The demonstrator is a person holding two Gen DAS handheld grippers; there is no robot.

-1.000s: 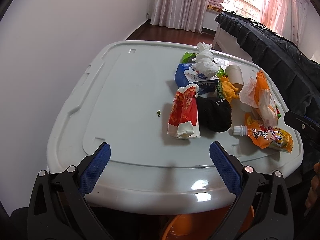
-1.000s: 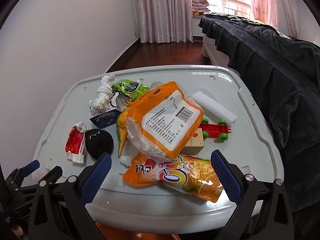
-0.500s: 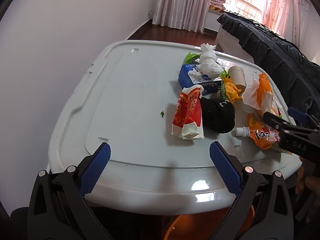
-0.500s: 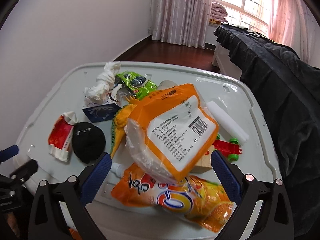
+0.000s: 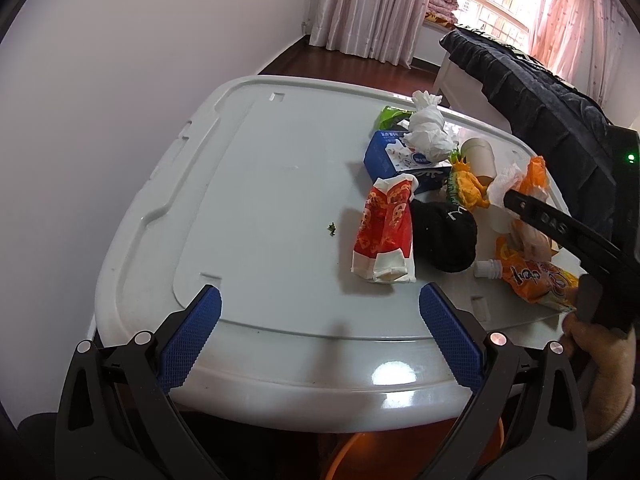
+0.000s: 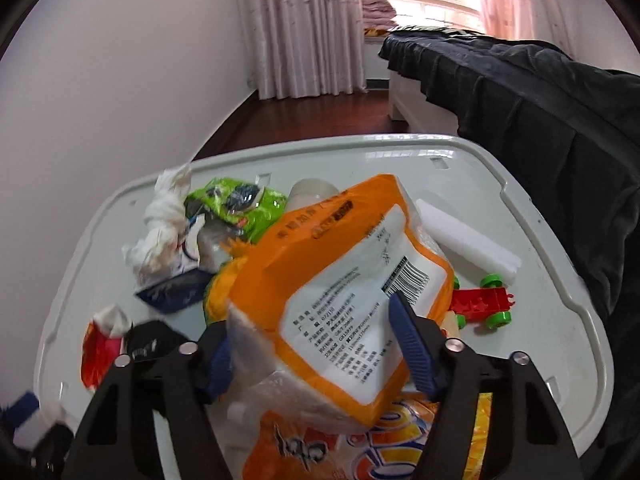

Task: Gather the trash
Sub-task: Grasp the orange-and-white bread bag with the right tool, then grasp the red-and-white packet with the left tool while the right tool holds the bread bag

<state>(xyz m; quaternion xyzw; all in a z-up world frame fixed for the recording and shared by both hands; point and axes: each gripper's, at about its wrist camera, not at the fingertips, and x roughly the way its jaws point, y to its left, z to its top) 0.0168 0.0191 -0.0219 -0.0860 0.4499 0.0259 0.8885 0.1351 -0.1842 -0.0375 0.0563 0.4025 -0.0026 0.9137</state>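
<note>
**Inspector:** Materials on the white moulded plastic lid (image 5: 256, 208)?

**Assistant:** Mostly soft packaging. An orange-and-white plastic pack (image 6: 340, 292), glossy, with a barcode label, sits on top of the heap. Under it lies a crinkled orange foil pouch (image 6: 320, 448). To the left are a red-and-white paper pack (image 5: 386, 232), a rounded black knit item (image 5: 444, 236), a blue carton (image 5: 394, 160), knotted white tissue (image 5: 428, 130) and a green wrapper (image 6: 236, 204).

**Inspector:** Right gripper (image 6: 312, 344)?

**Assistant:** Angled down over the heap, jaws closing, with the orange-and-white pack between the blue ribbed pads (image 6: 410, 348). Both pads appear to press its sides.

**Inspector:** Left gripper (image 5: 320, 340)?

**Assistant:** Jaws wide apart, nothing between them, held at the lid's near edge.

**Inspector:** Obstructions?

**Assistant:** A red toy car (image 6: 480, 304) with green wheels and a white foam block (image 6: 468, 240) lie just right of the pack. A dark-covered bed (image 6: 520, 92) flanks the lid.
</note>
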